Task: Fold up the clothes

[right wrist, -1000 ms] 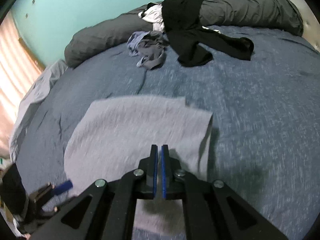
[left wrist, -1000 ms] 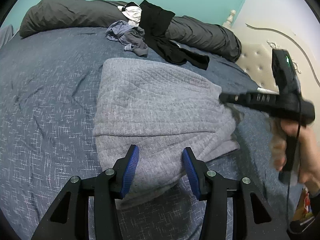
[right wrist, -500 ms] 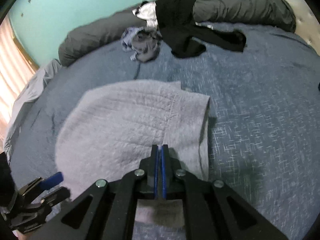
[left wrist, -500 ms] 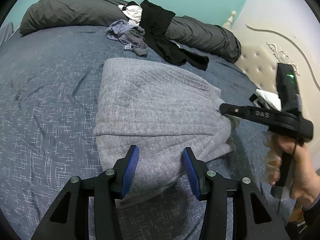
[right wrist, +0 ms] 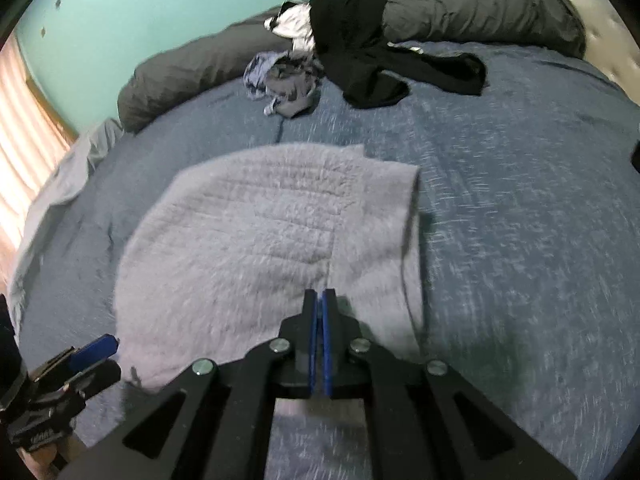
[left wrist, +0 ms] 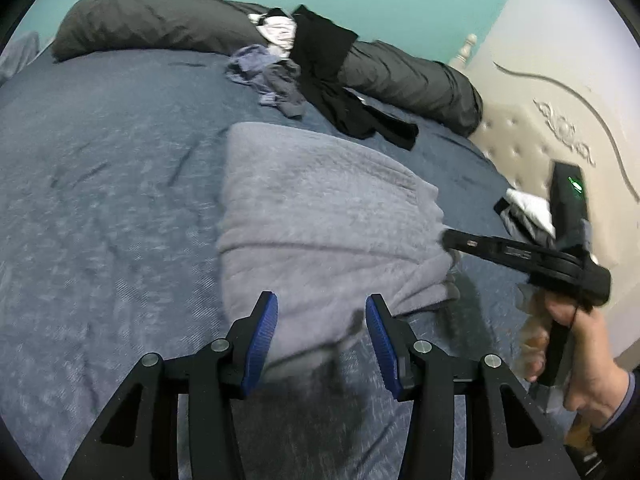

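The pale grey quilted knit garment lies flat on the blue-grey flecked bedspread, partly folded, its long axis running away from both cameras toward the dark grey bolster pillow at the far edge of the bed.

The left gripper hovers with its blue-padded fingers well apart, straddling the garment's near hem; cloth sits between them but nothing is pinched.

The right gripper has its fingers pressed together on the garment's near right edge. In the left wrist view its tip meets the bunched right side of the cloth.

The right gripper appears to hold the fabric already. Judging by this, the next fold likely calls for the left fingers to close on the hem directly ahead.

A heap of unfolded clothes, a black garment among them, waits near the pillow.
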Tool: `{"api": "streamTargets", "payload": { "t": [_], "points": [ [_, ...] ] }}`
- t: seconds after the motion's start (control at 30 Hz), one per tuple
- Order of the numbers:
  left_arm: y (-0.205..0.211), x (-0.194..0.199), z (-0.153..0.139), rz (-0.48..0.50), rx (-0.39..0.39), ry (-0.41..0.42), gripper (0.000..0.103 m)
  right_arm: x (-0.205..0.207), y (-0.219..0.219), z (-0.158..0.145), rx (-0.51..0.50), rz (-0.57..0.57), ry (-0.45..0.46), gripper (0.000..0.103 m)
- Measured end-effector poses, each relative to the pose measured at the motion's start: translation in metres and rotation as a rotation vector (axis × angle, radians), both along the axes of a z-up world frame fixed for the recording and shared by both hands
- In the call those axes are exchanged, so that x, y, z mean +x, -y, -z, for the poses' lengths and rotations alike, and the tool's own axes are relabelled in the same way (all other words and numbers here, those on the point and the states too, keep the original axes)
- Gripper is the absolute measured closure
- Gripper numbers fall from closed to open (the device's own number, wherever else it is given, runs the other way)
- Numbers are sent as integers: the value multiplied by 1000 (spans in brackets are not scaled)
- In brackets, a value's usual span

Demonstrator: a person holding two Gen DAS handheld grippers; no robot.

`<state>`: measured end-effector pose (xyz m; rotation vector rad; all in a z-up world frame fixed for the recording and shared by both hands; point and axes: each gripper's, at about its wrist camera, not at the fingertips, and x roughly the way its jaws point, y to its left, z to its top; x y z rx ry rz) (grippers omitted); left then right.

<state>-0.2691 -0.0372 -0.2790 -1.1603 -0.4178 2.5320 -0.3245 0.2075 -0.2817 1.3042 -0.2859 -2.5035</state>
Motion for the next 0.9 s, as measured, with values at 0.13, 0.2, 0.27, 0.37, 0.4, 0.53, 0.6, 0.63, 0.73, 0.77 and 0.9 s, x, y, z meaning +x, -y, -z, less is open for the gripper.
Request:
{"api": "streamTargets", "payload": {
  "t": [0.13, 0.2, 0.27, 0.37, 0.4, 0.53, 0.6, 0.63, 0.73, 0.77, 0.9],
  "points": [
    [19, 17, -4, -46, 24, 4, 53, 28, -4, -10, -90, 25, 10, 100],
    [29, 28, -6, -70, 40, 5, 53, 41, 0, -11, -127, 24, 20, 100],
    [37, 39, -6, -88, 38, 11, 53, 53, 7, -7, -163, 26, 45, 99],
    [50, 53, -4, -112, 31, 26, 53, 69, 19, 6, -229, 43, 94, 93],
    [55, 58, -3, -118, 32, 32, 53, 73, 23, 10, -257, 44, 111, 84],
    [74, 72, 0, -136, 26, 41, 53, 87, 47, 24, -358, 44, 144, 62],
    [82, 77, 0, -144, 22, 42, 53, 91, 61, 30, -385, 48, 155, 50],
    [87, 79, 1, -148, 19, 42, 53, 92, 68, 33, -396, 55, 161, 47],
    [100, 85, 3, -164, 32, 46, 53, 90, 83, 39, -408, 76, 174, 45],
    [103, 86, 3, -168, 39, 44, 53, 87, 87, 42, -407, 90, 181, 45],
    [109, 87, 1, -175, 57, 37, 53, 77, 97, 55, -413, 146, 206, 45]
  ]
}}
